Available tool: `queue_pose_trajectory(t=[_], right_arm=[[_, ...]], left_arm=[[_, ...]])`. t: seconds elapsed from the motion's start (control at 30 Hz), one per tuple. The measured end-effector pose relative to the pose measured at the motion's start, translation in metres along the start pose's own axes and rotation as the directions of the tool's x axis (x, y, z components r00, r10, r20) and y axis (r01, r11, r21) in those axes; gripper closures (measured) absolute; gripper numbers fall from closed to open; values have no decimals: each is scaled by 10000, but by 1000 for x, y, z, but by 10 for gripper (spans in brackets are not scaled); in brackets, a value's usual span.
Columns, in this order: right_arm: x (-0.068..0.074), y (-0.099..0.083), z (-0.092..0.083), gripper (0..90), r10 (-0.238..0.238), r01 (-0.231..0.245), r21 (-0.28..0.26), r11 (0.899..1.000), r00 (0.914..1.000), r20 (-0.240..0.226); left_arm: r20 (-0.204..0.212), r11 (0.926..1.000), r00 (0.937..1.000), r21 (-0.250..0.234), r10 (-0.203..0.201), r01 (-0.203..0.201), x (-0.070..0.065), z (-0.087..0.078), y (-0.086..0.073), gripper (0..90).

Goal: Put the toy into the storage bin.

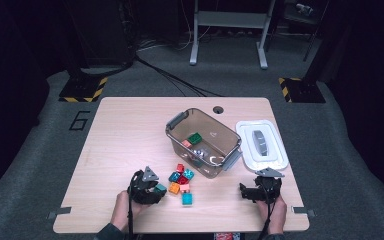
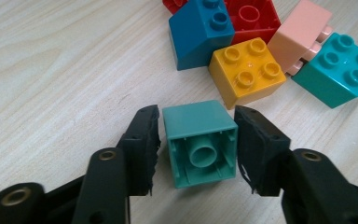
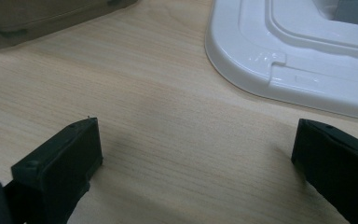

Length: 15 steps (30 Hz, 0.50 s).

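Our left gripper [image 2: 196,135] pinches a teal-green brick [image 2: 200,142] lying on its side on the table [image 2: 51,70], hollow underside toward us, pads on its flat walls for a firm hold. It sits just beside the loose brick pile [image 2: 261,46], likely bound for the clear bin [image 1: 203,141]. Our right gripper [image 3: 193,154] idles, jaws spread, near the white lid [image 3: 307,60].

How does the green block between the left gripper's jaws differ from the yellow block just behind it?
The green block lies on its side with its hollow underside towards the camera; the yellow block stands upright, its four studs on top. The green block sits between the pads of the left gripper; the yellow block lies free among the other blocks. Both are square blocks that look similar in size.
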State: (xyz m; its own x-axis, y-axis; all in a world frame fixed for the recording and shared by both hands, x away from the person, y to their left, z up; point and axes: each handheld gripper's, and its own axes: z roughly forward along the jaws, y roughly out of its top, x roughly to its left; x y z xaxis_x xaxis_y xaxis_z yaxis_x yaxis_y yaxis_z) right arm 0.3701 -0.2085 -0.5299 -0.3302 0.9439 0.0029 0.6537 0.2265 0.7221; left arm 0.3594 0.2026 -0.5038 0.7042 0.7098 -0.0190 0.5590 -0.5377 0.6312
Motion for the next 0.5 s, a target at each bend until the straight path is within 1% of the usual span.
queue_pose_trajectory(t=[0.1,0.17,0.2,0.23,0.27,0.43,0.47,0.5], right_arm=[[0,0,0,9,-3,3,0,10000,10000,1],[0,0,0,9,10,-10,4,10000,10000,-3],[0,0,0,9,-4,4,-1,10000,10000,3],[0,0,0,9,10,-10,5,10000,10000,-1],[0,0,0,9,16,-16,5,10000,10000,2],[0,0,0,9,4,-4,-1,10000,10000,6],[0,0,0,9,4,-4,2,10000,10000,6],[0,0,0,9,1,-1,0,10000,10000,6]], left_arm=[[4,10000,10000,-18,-5,5,1,1,0,574],[-75,10000,10000,-73,14,-14,4,0,0,580],[12,9999,10000,-125,-86,86,4,0,0,581],[12,9999,10000,-125,-86,86,4,0,0,582],[-94,9999,9999,-132,-43,42,6,-3,1,583],[-165,9996,9998,-257,-75,70,11,-7,3,585],[-134,9994,9998,-313,-174,170,14,-9,5,585],[-134,9994,9998,-313,-174,170,14,-9,5,585]])
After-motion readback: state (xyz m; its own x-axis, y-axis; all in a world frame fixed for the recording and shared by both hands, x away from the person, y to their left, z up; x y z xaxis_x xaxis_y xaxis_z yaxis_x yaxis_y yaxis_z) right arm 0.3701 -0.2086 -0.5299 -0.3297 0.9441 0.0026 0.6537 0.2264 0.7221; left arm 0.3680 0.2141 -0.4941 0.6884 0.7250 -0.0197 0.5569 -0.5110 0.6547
